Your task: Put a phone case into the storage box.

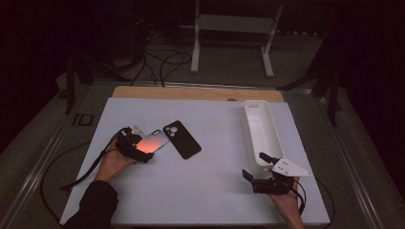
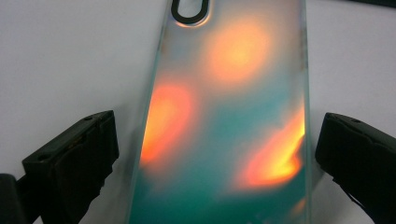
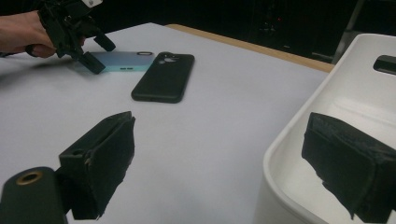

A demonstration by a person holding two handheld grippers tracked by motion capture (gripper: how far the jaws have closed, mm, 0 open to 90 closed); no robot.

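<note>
The left gripper [image 1: 137, 149] stood open astride the iridescent phone case [image 1: 154, 141], which lay flat just left of the black phone case [image 1: 182, 139], its long axis running straight away between the jaws. The right gripper [image 1: 256, 167], also open, straddled the white bin's [image 1: 250, 128] near wall, far from both cases.

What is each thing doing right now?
Shiny case: flat on the table, between open jaws.
Black case: flat, untouched.
White bin: upright, empty as far as it shows.
Left gripper: open around the shiny case.
Right gripper: open, straddling the bin's wall.
</note>
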